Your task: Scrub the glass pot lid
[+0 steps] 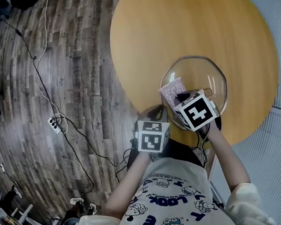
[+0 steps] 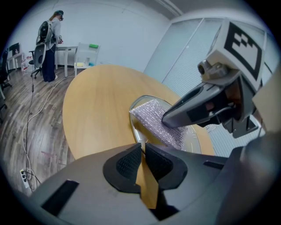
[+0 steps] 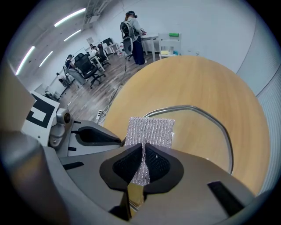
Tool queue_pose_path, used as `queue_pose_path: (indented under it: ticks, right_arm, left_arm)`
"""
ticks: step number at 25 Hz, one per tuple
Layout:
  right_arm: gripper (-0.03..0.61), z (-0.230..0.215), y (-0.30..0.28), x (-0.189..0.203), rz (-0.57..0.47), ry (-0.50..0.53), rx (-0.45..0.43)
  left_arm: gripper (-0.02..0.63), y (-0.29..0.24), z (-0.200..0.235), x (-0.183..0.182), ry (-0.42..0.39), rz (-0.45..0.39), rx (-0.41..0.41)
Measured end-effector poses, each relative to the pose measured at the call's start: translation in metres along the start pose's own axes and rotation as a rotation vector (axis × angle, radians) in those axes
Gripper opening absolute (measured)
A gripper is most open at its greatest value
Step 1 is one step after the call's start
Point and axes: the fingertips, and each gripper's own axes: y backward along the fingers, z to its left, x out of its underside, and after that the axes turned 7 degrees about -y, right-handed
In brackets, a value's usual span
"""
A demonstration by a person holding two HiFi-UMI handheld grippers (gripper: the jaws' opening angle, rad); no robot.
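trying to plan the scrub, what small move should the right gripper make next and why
Probably slide the right gripper forward, dragging the silver mesh scrubbing cloth across the glass pot lid toward its far rim. Its jaws are shut on the cloth, which covers only the lid's near part, and the left gripper has its jaws shut on the lid's rim, likely steadying it.
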Motion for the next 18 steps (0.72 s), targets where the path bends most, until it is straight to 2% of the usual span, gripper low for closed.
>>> queue_pose_path:
  ticks: [18]
  right_arm:
    - [0.037, -0.036, 0.003, -0.038, -0.001, 0.010, 0.010]
  left_arm:
    - [0.031, 0.000, -0.002, 0.000, 0.006, 0.012, -0.004]
